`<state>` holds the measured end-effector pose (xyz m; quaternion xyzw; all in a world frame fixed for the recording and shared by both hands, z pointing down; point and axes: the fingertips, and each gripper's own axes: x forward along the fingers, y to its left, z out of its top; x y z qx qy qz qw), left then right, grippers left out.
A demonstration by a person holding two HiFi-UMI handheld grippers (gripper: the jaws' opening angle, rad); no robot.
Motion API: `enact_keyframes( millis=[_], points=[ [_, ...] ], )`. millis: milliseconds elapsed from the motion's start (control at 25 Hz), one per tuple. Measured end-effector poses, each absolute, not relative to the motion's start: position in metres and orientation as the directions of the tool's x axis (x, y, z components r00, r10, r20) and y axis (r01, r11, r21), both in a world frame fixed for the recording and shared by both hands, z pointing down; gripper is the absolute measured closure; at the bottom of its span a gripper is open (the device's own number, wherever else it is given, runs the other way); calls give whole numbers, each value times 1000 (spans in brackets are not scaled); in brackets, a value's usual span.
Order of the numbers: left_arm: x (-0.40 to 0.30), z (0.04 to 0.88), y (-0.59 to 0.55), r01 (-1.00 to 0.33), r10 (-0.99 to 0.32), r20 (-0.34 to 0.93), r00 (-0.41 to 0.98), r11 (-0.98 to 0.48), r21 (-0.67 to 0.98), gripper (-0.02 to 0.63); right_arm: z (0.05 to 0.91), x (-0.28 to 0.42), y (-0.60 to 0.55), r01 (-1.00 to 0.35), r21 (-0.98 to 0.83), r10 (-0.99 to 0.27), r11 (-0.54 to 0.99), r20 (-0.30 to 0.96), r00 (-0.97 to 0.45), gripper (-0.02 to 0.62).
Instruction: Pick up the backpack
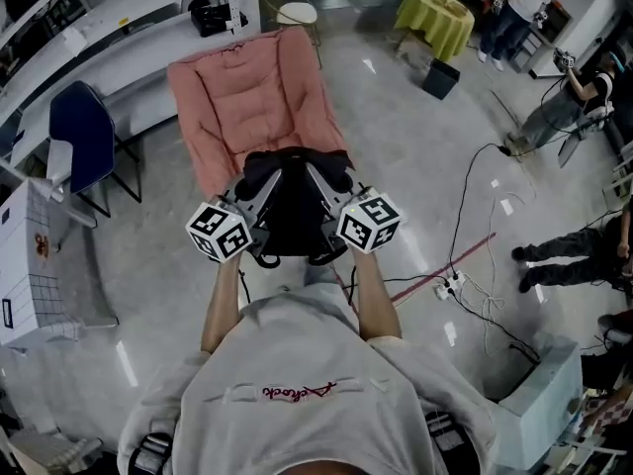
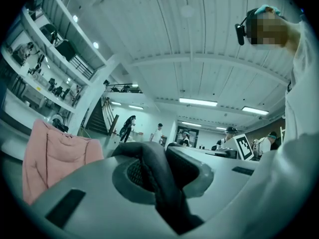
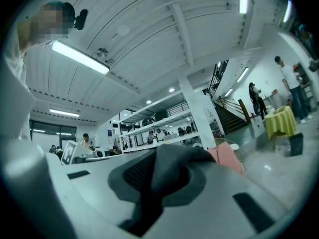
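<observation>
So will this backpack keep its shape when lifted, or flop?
Probably floppy: the backpack is soft dark fabric, bunched into folds where the left gripper and right gripper pinch it. It would likely sag between them. Gripped deep, it seems unlikely to slip.

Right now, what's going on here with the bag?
A person holds a gripper in each hand, and both are shut on the black backpack. The left gripper and the right gripper each pinch a dark strap or fold of it. The backpack hangs between them at the near end of the pink chair. Whether it is fully clear of the chair is hard to tell.
</observation>
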<state>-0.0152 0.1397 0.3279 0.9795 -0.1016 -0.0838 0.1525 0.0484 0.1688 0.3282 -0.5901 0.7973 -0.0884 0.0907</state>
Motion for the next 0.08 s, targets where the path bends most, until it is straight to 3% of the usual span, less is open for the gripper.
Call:
enact_keyframes(
  millis=[80],
  points=[
    [-10, 332, 148, -159, -210, -127, 969, -931, 329, 531, 331, 52, 178, -929, -253, -962, 269, -27, -272, 537]
  ],
)
